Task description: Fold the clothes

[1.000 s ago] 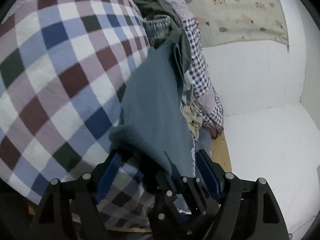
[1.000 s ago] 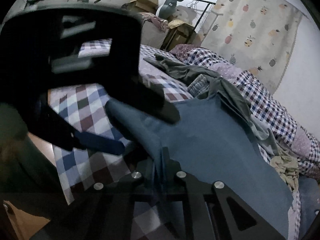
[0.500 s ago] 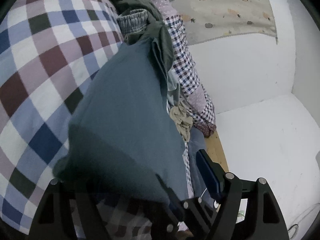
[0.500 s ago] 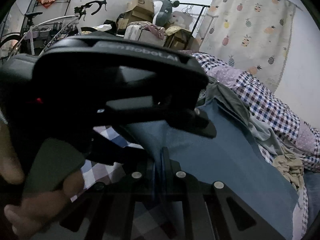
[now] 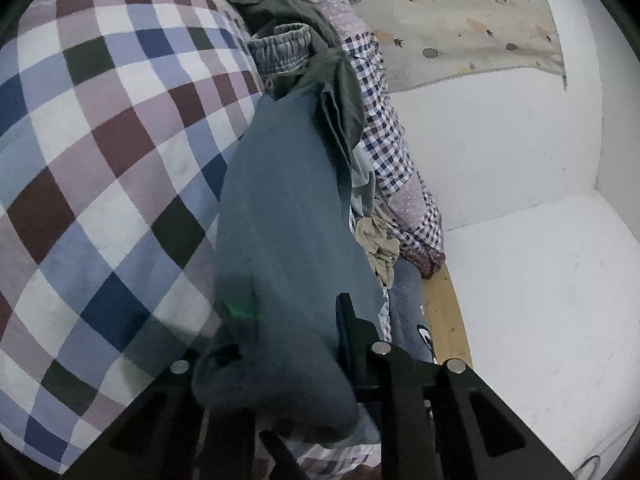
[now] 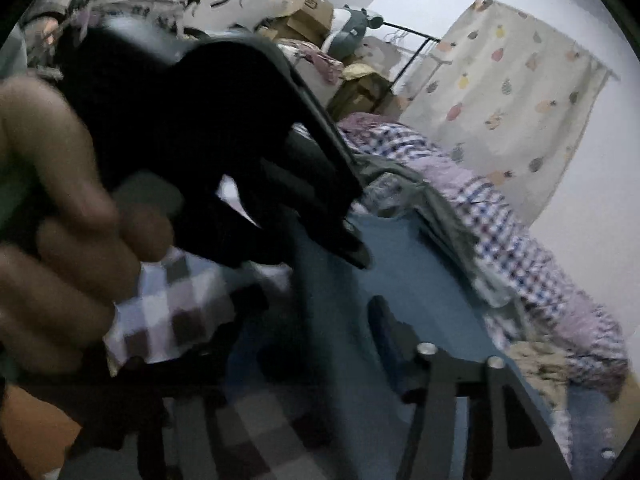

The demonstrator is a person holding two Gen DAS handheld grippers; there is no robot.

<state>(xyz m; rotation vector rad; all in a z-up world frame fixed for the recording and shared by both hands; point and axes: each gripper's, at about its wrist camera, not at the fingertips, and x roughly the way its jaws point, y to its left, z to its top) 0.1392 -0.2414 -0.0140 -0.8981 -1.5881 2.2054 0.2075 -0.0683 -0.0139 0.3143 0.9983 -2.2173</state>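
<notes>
Left gripper [image 5: 280, 364] sits buried under a bunched end of the teal garment [image 5: 288, 208], its fingers apart with cloth draped over and between them; whether they pinch it cannot be told. Right gripper [image 6: 320, 344] stands open over the same garment [image 6: 404, 280], gripping nothing. The garment lies lengthwise on the checked blanket [image 5: 100, 168], its far end touching a heap of other clothes [image 5: 320, 68]; bare blanket stays free to its left, the bed's wooden edge [image 5: 448, 312] and white floor [image 5: 540, 300] to its right. A patterned curtain [image 6: 516, 112] hangs beyond. Half a second ago the right gripper was clamped shut on the cloth; it has since let go.
</notes>
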